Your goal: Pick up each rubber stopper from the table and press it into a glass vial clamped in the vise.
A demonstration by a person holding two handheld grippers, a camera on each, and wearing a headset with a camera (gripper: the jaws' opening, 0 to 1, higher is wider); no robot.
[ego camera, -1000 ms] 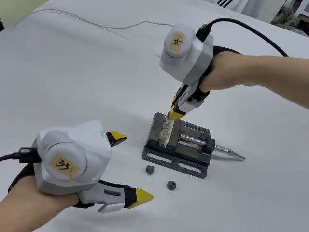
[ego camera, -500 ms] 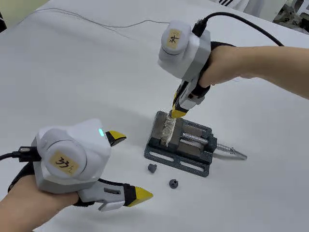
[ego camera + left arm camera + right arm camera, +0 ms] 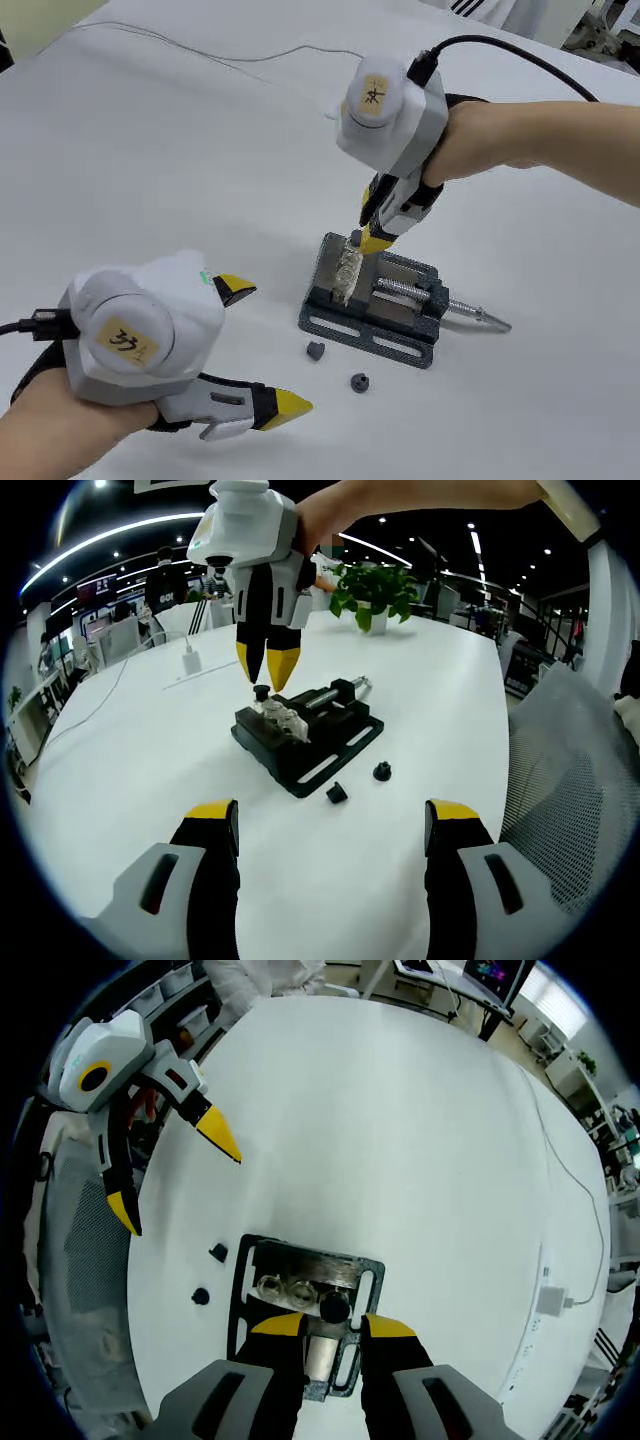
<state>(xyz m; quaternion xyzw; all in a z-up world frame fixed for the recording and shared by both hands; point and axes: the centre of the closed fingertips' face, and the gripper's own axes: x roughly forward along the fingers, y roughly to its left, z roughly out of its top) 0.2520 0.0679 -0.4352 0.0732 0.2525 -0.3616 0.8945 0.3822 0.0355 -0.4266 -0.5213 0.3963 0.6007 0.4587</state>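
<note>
The white table [image 3: 150,150] is broad and looks slick, and (as far as I can see) nothing is bolted to it. My right gripper [image 3: 366,241] hangs straight over the vise [image 3: 372,318] with its jaws slightly parted, gripping nothing. My left gripper [image 3: 262,347] waits low near me, jaws wide and empty.

If I bear down off-centre with the right, I judge the vise could skate or tip. The capped vial [image 3: 262,706] could crack in its clamp. The seated stopper [image 3: 334,1307], just under my right tips, looks perched rather than sunk, so it could cock sideways or pop out. A careless pinch with the left could also flick a loose stopper away.

Counted:
- One table, two grippers, one vise.
- Three glass vials clamped in a row: the capped one, the middle open vial [image 3: 298,1292] and the end open vial [image 3: 268,1288].
- Three rubber stoppers: the seated one, plus the left loose stopper [image 3: 315,351] and the right loose stopper [image 3: 359,382], both lying on the table just in front of the vise.
</note>
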